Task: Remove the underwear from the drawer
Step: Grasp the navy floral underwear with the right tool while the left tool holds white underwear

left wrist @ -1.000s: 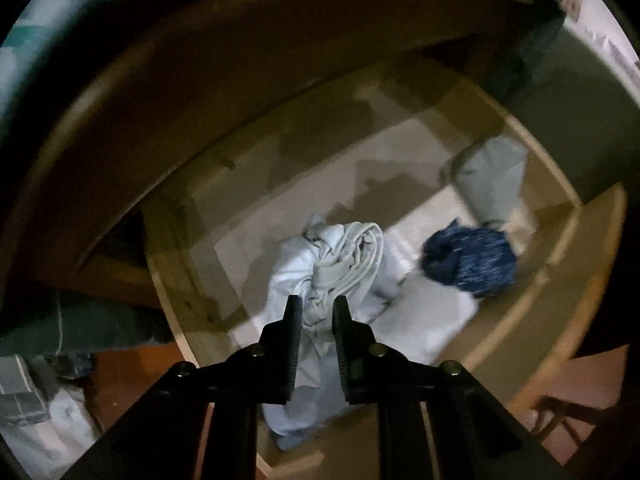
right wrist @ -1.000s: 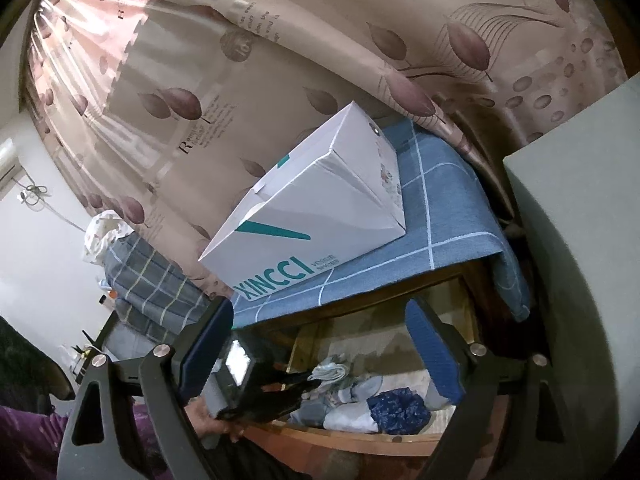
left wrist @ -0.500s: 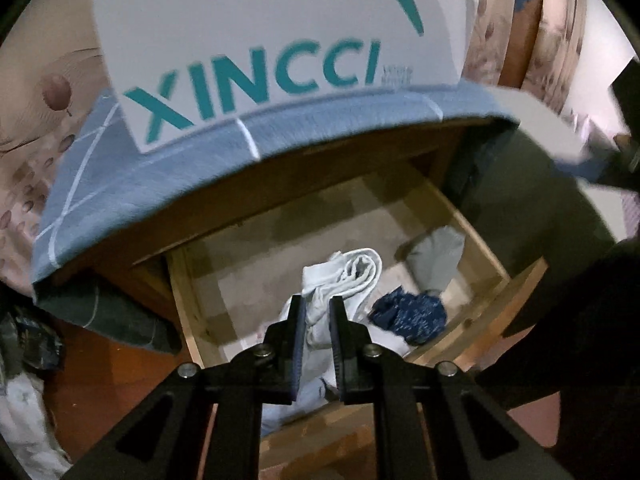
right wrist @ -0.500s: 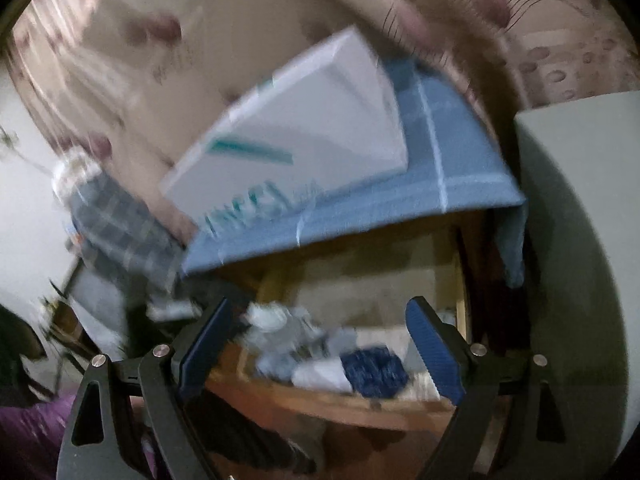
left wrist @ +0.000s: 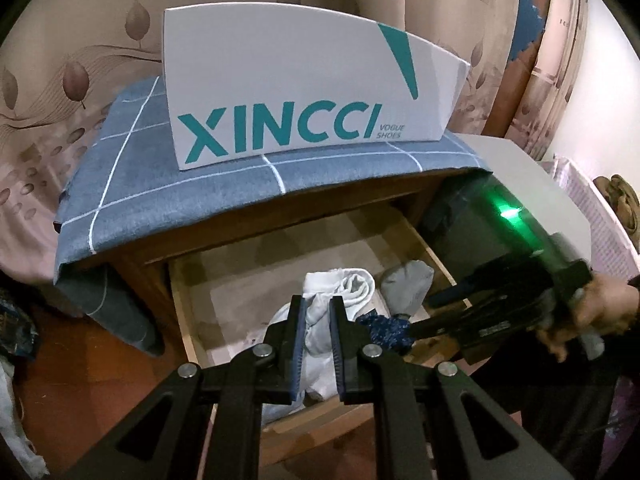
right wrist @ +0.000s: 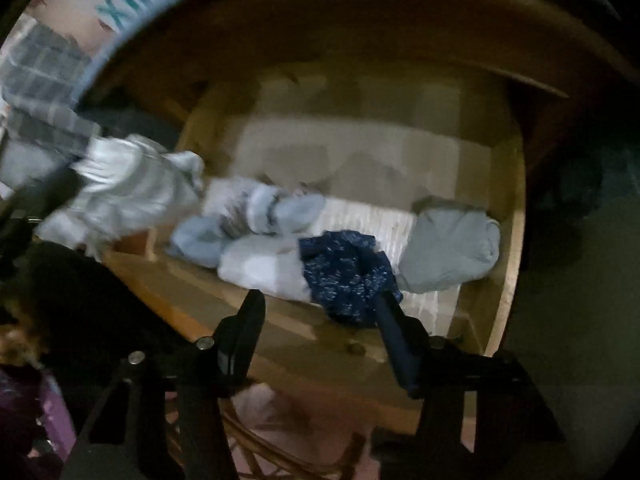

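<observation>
Left tongs (left wrist: 318, 316), lower centre of the left wrist view: clamped on a pale white-grey underwear piece (left wrist: 320, 328), which hangs above the front of the open wooden drawer (left wrist: 180, 304).

Right tongs (right wrist: 320, 312), lower centre of the right wrist view: jaws have just been closing, now partly apart, nothing pressed between them; their tips sit at the dark blue speckled garment (right wrist: 348, 276) by the drawer front.

Drawer contents: grey folded garment (right wrist: 452, 248) at right; light blue and white bundles (right wrist: 264, 216) at centre.

Above the drawer: blue checked cloth (left wrist: 200, 184) bearing a white XINCCI shoe box (left wrist: 300, 92).

A hand (left wrist: 592, 316) holds the right tongs at the right edge of the left wrist view.
</observation>
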The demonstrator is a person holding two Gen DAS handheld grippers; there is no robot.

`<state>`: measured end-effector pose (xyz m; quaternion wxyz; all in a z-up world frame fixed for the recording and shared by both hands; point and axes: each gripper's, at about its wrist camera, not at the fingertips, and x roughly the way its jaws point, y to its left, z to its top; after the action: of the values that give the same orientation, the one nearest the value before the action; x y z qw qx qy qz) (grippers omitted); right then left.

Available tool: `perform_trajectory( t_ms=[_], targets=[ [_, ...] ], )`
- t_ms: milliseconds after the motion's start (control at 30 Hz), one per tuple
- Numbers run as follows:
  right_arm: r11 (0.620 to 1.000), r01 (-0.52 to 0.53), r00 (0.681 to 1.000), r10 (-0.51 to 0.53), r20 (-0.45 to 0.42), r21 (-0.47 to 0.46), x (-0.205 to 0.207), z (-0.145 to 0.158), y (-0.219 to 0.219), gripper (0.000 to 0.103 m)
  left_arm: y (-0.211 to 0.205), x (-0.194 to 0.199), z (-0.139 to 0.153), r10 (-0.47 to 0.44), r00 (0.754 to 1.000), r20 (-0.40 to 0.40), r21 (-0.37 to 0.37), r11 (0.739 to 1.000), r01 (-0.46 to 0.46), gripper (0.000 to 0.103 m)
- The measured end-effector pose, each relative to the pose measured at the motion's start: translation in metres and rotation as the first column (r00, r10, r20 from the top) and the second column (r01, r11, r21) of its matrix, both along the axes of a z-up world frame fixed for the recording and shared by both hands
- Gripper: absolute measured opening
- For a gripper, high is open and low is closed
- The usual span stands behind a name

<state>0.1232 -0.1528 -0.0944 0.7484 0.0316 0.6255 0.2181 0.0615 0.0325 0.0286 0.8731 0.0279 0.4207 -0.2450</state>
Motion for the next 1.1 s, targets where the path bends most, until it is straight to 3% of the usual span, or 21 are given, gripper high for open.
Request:
perform_trajectory(
  t_ms=[567,767,800,833,900,1000,1100],
  targets=[
    [0.958,-0.188,0.964,0.137,-0.23,-0.215,0.042,-0.069,0.047,0.054,0.001,-0.004,0.0,-0.027,1.0,-0.01,-0.037,0.999,0.027,0.012],
    [0.934,-0.244,0.947,0.172,-0.27,-0.261,0.054,-0.081,0.054,0.054,-0.003,-0.005,-0.001,-0.038,0.999,-0.018,-0.04,0.999,0.037,0.012],
    [0.929,-0.251,0.946,0.176,-0.272,-0.273,0.056,-0.082,0.054,0.056,-0.004,-0.005,-0.002,-0.04,0.999,-0.021,-0.041,0.998,0.039,0.012],
    [0.916,-0.26,0.943,0.173,-0.283,-0.306,0.059,-0.086,0.055,0.065,-0.004,-0.005,-0.003,-0.041,0.999,-0.024,-0.04,0.998,0.04,0.012],
    [0.904,-0.266,0.936,0.159,-0.314,-0.335,0.064,-0.098,0.061,0.07,-0.005,-0.005,-0.004,-0.043,0.999,-0.026,-0.04,0.998,0.042,0.012],
    [0.897,-0.296,0.926,0.185,-0.328,-0.329,0.066,-0.101,0.064,0.065,-0.006,-0.005,-0.004,-0.044,0.999,-0.024,-0.04,0.998,0.043,0.012],
    [0.891,-0.315,0.916,0.194,-0.351,-0.328,0.065,-0.103,0.064,0.051,-0.006,-0.004,-0.006,-0.044,0.999,-0.032,-0.044,0.998,0.043,0.012]
  ],
)
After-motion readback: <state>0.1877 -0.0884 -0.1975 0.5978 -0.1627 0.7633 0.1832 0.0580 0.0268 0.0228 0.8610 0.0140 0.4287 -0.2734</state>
